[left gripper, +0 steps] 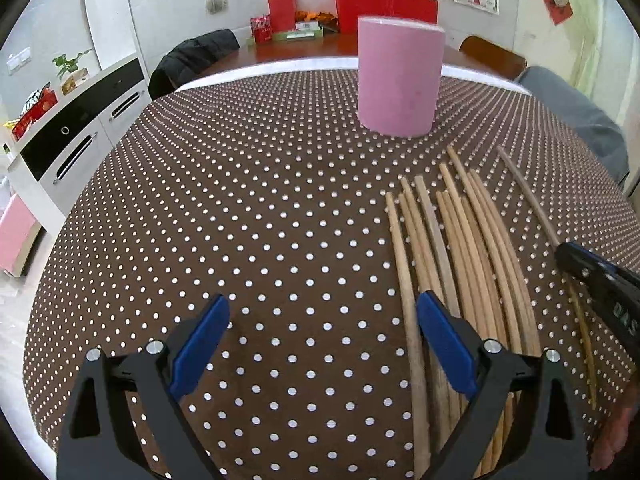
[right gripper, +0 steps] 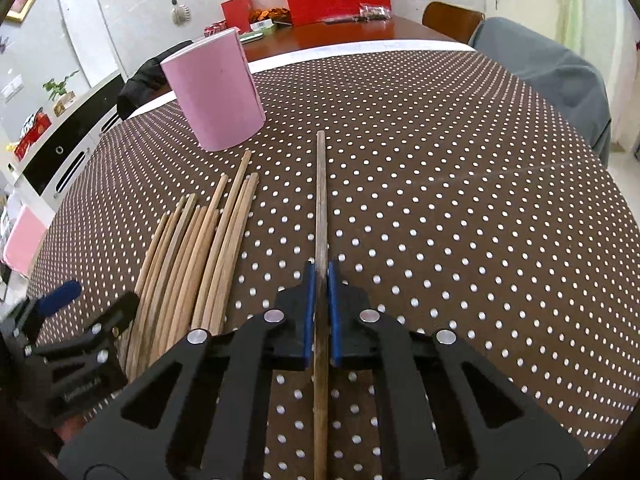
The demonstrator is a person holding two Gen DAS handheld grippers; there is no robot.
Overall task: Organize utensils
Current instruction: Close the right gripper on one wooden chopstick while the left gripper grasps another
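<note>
Several pale wooden chopsticks (left gripper: 468, 248) (right gripper: 200, 248) lie side by side on the brown dotted tablecloth. A pink cylinder holder (left gripper: 398, 76) (right gripper: 216, 92) stands upright beyond them. My right gripper (right gripper: 321, 270) (left gripper: 576, 260) is shut on one darker chopstick (right gripper: 321, 200) (left gripper: 528, 196), which points away along the fingers, to the right of the bundle. My left gripper (left gripper: 320, 308) (right gripper: 60, 296) is open over the cloth, its right finger above the left edge of the bundle and nothing between its pads.
The dotted cloth (left gripper: 240, 208) covers a round table. Behind it are a wooden table with red boxes (left gripper: 384, 4), a dark jacket on a chair (left gripper: 192, 60), a grey-covered chair (right gripper: 552, 76) at the right and a white cabinet (left gripper: 72, 140) at the left.
</note>
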